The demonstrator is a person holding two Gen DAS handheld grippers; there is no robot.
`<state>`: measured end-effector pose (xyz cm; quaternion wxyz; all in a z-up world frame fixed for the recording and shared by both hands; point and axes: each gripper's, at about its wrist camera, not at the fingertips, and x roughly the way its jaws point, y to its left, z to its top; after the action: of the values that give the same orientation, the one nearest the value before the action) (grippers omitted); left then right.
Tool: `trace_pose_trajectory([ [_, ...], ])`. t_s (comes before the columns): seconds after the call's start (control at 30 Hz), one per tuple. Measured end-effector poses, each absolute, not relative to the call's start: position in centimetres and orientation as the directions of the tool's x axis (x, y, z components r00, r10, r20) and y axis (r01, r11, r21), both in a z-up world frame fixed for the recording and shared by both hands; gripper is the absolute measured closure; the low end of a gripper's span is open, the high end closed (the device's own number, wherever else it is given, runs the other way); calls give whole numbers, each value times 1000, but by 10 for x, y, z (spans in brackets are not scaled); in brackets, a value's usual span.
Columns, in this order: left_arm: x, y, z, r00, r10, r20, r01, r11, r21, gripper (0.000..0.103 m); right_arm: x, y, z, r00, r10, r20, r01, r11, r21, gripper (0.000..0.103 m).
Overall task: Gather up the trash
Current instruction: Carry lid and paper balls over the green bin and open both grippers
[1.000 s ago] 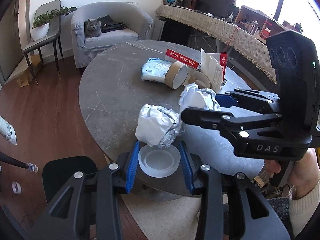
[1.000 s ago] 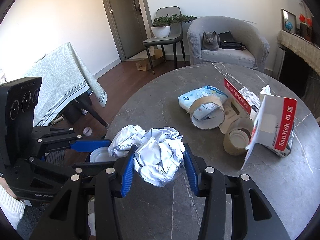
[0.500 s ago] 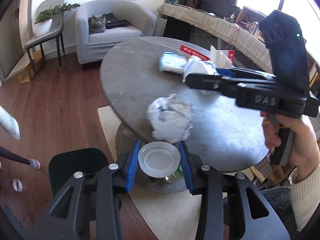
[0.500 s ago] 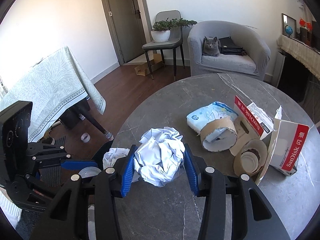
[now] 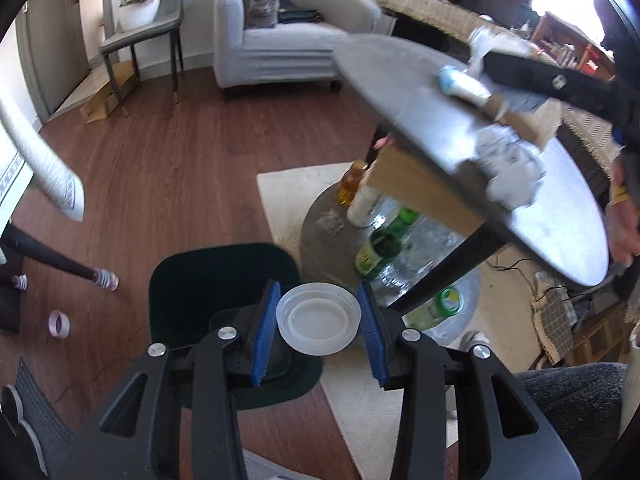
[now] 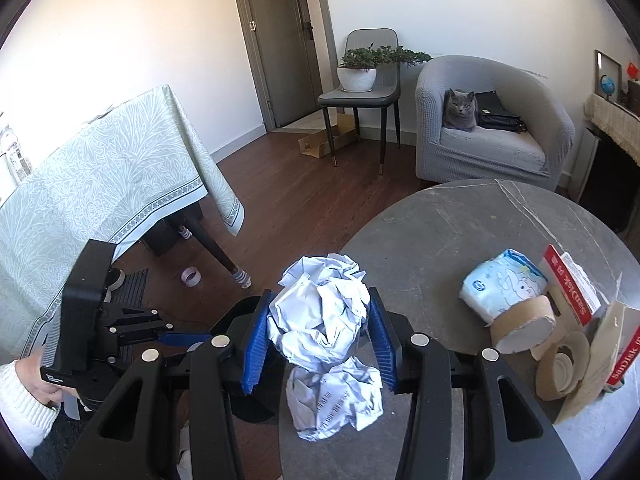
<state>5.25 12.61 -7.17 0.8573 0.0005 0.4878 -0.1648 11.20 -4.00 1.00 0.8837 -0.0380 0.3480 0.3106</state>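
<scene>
— Trash, first item: crumpled paper ball [image 6: 320, 316], pinched between blue pads [image 6: 256, 344] of right gripper [image 6: 318, 344], held above near edge of round grey table [image 6: 472, 240].

— Second ball?

— Crumpled paper [image 6: 334, 400] lying on tabletop directly under the held one, printed text faintly visible. Same piece seen from left wrist view at table rim [image 5: 510, 172], blurred.

— Left gripper?

— Left gripper [image 5: 319, 330] clamped on clear plastic lid [image 5: 319, 319], pads [image 5: 264, 336] pressing both sides of rim. Lid held flat, off the table, above dark bin [image 5: 224, 280] on wood floor. Bin interior dark; contents not discernible.

— Remaining litter on table?

— Blue-and-white soft packet [image 6: 502, 284], cardboard tape roll [image 6: 522, 330] touching it, second flatter tape roll [image 6: 564, 364] just beside, torn SanDisk carton [image 6: 600, 360] leaning at far right. All well apart from the held ball.

— Under the table?

— Green bottles [image 5: 380, 248] and an amber bottle [image 5: 351, 184] around the round base, clear plastic among them. Cream rug [image 5: 288, 192] beneath.

— Surroundings?

— Grey cat [image 6: 460, 110] seated in grey armchair [image 6: 496, 140], black bag beside it. Potted plant [image 6: 358, 68] on grey chair. Patterned green tablecloth [image 6: 100, 176] at left. Small tape ring [image 6: 191, 276] on floor near a table leg. White knitted sleeve [image 6: 20, 404] at left gripper's handle.
</scene>
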Motion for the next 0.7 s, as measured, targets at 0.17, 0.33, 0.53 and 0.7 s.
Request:
trace_pose_trajectory([
  [0.17,56,152,-101,424,-234,-875,237,961,-142,61,113,-19,11,547,541,-639,-601,785,151,57],
  [0.33,55,177,-130,385,-143,-912,187,980,-75,61,113,4,4,516,554,-653,-628,763,150,57],
  [0.53,54,207,-151,350,-103,-931,129,990,-61,61,110,36,-6,472,563,-679,-670,729,139,57],
  [0.7,51,223,-154,357,-101,-929,101,993,-69,51,107,65,-20,425,557,-714,-701,701,130,57],
])
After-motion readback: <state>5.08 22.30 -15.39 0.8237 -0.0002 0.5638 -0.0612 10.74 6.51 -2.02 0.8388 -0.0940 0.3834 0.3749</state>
